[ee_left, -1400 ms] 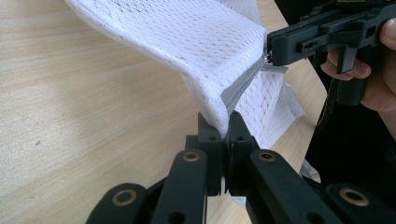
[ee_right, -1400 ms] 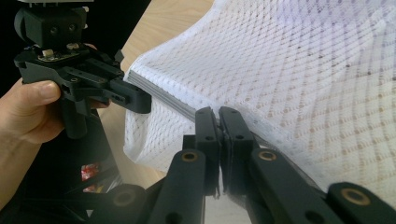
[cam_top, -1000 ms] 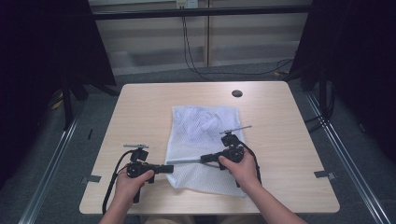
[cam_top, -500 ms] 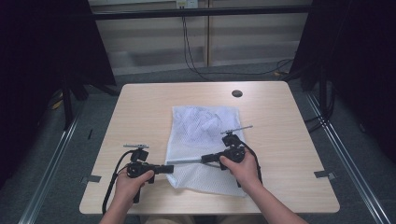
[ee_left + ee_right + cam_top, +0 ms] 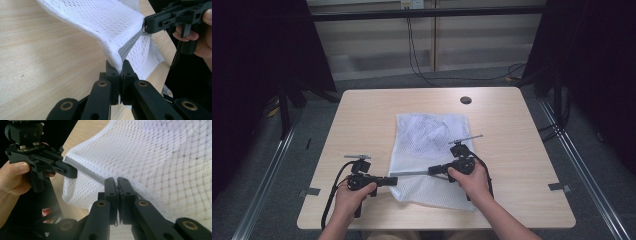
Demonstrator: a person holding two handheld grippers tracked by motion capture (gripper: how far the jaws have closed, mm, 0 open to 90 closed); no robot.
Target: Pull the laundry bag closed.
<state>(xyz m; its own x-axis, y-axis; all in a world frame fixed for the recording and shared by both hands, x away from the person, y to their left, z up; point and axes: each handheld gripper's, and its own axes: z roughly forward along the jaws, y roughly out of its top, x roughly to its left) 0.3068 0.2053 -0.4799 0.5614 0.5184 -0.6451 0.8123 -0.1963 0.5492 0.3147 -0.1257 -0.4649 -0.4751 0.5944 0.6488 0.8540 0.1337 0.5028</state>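
Note:
A white mesh bag [image 5: 422,150] lies flat in the middle of the table, with something pale and crumpled inside its far half. A grey zipper [image 5: 409,173] runs along its near-left edge, lifted a little off the table. My left gripper [image 5: 390,181] is shut on the bag's corner at the zipper's end [image 5: 120,65]. My right gripper [image 5: 431,171] is shut on the zipper [image 5: 87,173] farther along, where the pull [image 5: 144,28] sits. Each gripper view also shows the other gripper: the right gripper [image 5: 150,25] and the left gripper [image 5: 71,172].
The wooden table [image 5: 362,115] has a small dark round hole [image 5: 466,100] near its far edge. Cables [image 5: 332,195] trail from both grippers toward the near edge. Metal rails and grey floor flank the table.

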